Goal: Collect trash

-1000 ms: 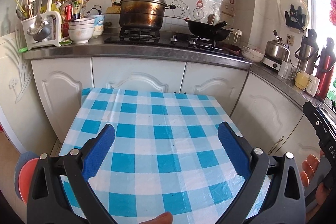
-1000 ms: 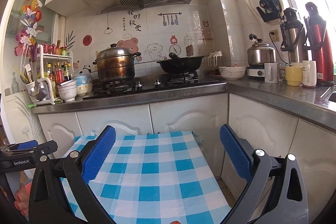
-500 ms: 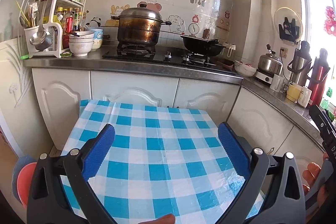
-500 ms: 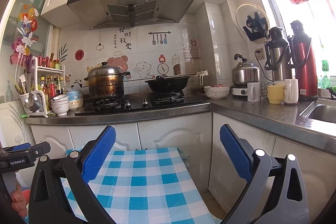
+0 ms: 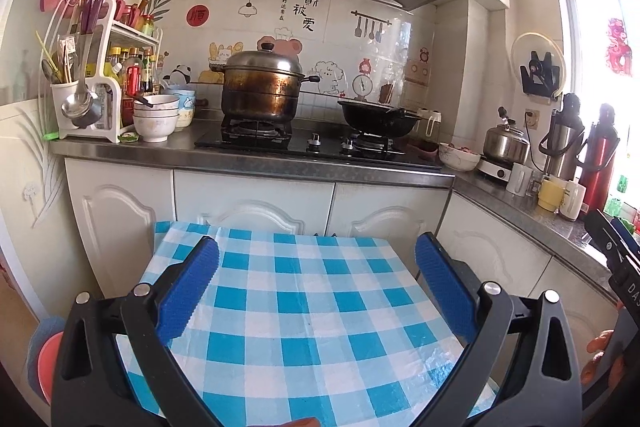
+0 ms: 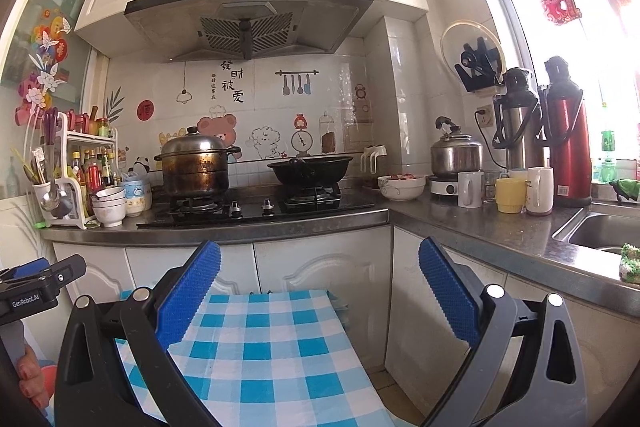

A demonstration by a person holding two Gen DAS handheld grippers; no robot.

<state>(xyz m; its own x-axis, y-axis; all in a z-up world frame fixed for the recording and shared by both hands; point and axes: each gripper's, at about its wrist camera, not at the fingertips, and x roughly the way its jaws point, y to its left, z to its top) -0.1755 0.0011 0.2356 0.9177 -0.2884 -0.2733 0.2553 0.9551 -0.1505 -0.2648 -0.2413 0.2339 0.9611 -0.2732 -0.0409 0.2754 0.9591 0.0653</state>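
The table (image 5: 304, 315) with the blue and white checked cloth stands in front of the white kitchen cabinets (image 5: 256, 203); no trash can be seen on it. Behind the table, on the stove (image 5: 296, 141), is a large steel pot (image 5: 260, 89), and a black wok (image 5: 378, 117) is to its right. The left claw (image 5: 316, 279) is wide open above the table, holding nothing. The right claw (image 6: 320, 283) is also wide open and empty, over the table's right edge.

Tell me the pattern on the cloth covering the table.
The tablecloth is a blue-and-white check, seen best in the left wrist view.
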